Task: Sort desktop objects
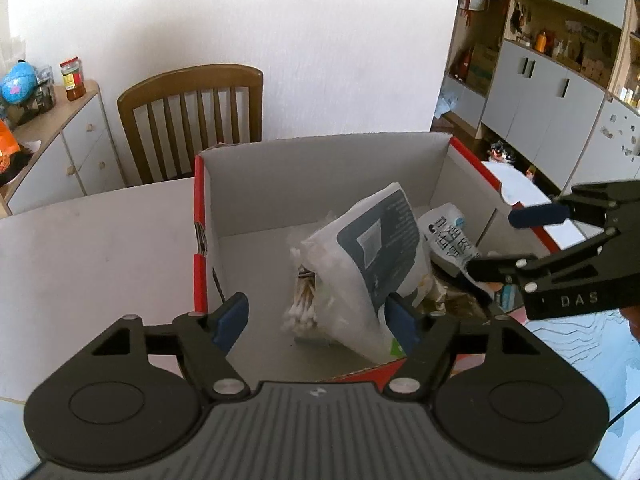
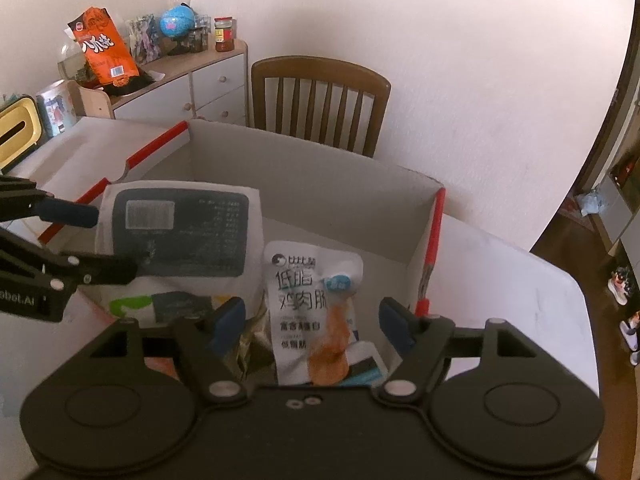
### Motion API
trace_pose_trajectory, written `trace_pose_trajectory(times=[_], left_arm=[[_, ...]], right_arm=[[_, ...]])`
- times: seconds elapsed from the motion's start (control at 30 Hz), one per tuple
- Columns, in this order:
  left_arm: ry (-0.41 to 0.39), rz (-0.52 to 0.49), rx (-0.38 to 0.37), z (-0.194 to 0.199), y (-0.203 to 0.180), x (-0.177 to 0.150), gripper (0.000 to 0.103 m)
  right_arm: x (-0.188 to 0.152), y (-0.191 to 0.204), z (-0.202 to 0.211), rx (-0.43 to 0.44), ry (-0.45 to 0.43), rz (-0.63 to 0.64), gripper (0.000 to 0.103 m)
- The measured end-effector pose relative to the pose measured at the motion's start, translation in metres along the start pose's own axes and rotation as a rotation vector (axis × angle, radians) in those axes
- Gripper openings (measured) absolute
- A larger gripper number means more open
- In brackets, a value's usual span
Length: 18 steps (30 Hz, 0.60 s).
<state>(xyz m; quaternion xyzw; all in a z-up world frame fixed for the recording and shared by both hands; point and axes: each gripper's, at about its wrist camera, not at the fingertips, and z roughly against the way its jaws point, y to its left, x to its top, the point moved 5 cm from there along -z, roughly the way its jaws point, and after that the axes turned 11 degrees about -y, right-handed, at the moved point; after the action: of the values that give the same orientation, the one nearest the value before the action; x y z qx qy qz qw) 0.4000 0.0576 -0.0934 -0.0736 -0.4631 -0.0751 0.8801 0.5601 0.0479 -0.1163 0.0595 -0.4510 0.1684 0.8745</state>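
An open cardboard box (image 1: 320, 168) with red edges stands on the white table; it also shows in the right wrist view (image 2: 320, 184). Inside leans a white pouch with a dark label (image 1: 376, 252), also seen from the right wrist (image 2: 180, 232). A bag of cotton swabs (image 1: 304, 300) lies beside it. A white chicken-snack packet (image 2: 316, 308) lies in the box, also seen from the left wrist (image 1: 448, 236). My left gripper (image 1: 316, 316) is open and empty over the box's near edge, the pouch between its fingers. My right gripper (image 2: 308, 320) is open above the snack packet.
A wooden chair (image 1: 192, 116) stands behind the table by the white wall. A low cabinet (image 2: 180, 80) with jars, a globe and an orange snack bag (image 2: 104, 48) is at the left. Shelving units (image 1: 560, 60) stand at the right. A yellow tissue box (image 2: 16, 132) sits on the table.
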Motion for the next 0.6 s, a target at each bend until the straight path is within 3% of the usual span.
trace_pose_trajectory(times=[0.47, 0.6], left_arm=[[-0.023, 0.026, 0.012, 0.023, -0.002, -0.001, 0.075], [-0.035, 0.02, 0.011, 0.029, -0.005, -0.001, 0.086]], right_arm=[[-0.002, 0.012, 0.031, 0.03, -0.025, -0.014, 0.074], [-0.003, 0.018, 0.039, 0.046, -0.031, -0.006, 0.075]])
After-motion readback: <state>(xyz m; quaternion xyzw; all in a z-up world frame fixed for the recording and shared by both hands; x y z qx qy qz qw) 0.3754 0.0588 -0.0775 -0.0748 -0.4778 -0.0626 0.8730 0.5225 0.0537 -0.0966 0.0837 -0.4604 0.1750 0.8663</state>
